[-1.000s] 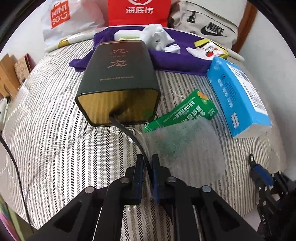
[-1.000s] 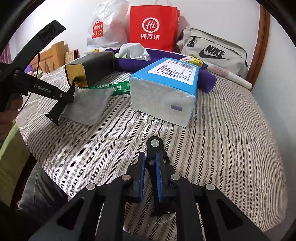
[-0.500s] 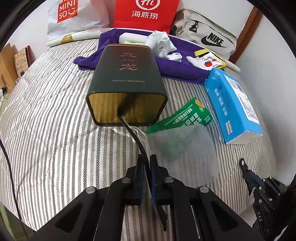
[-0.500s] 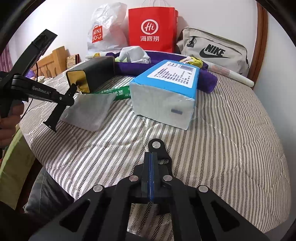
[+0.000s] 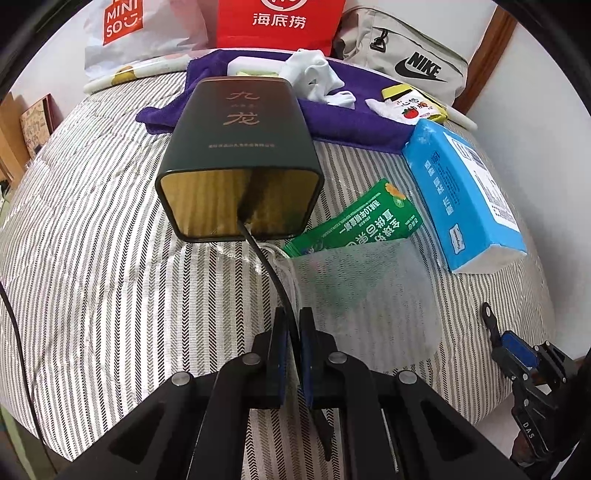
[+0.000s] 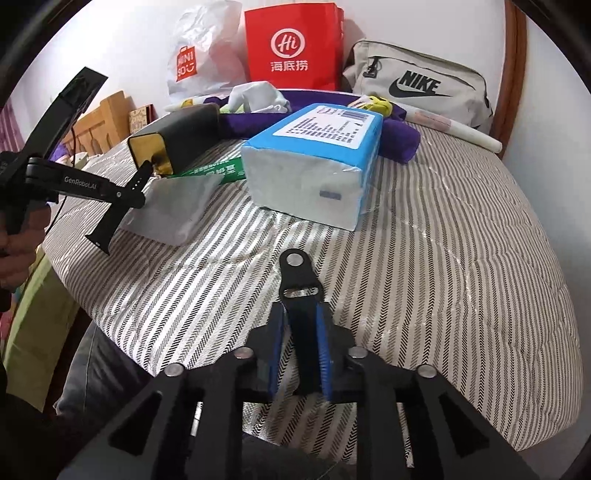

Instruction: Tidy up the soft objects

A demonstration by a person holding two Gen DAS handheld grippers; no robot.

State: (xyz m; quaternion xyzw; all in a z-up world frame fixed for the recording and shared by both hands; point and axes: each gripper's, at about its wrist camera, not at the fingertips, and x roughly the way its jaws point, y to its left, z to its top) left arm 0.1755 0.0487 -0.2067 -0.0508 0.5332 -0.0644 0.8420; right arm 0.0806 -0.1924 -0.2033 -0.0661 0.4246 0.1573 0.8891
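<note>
"NIKE" on grey bag (image 6: 417, 88), "MINISO" on white bag (image 5: 140, 33).

Bed cover (image 5: 92, 240): grey-and-white herringbone stripes. Tin (image 5: 240, 147): dark green, gold inside. Tissue pack (image 5: 461, 199): blue and white. Packet (image 5: 354, 225): green. Cloth (image 5: 347, 118): purple. Paper bag (image 6: 291, 44): red. Tongs' pads (image 6: 321, 343): blue.

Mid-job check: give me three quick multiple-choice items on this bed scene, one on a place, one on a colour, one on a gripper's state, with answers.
1. Where does the green packet lie?
A. between the dark tin and the blue tissue pack
B. on the Nike bag
C. inside the red bag

2. What colour is the cloth behind the dark tin?
A. yellow
B. purple
C. orange

3. What is the left gripper doing?
A. wide open, empty
B. clamping the blue tissue pack
C. shut on the translucent pouch

Answers: 1 A, flanked by both. 2 B, purple folds show. 3 C, the pouch's edge sits between the closed pads.
</note>
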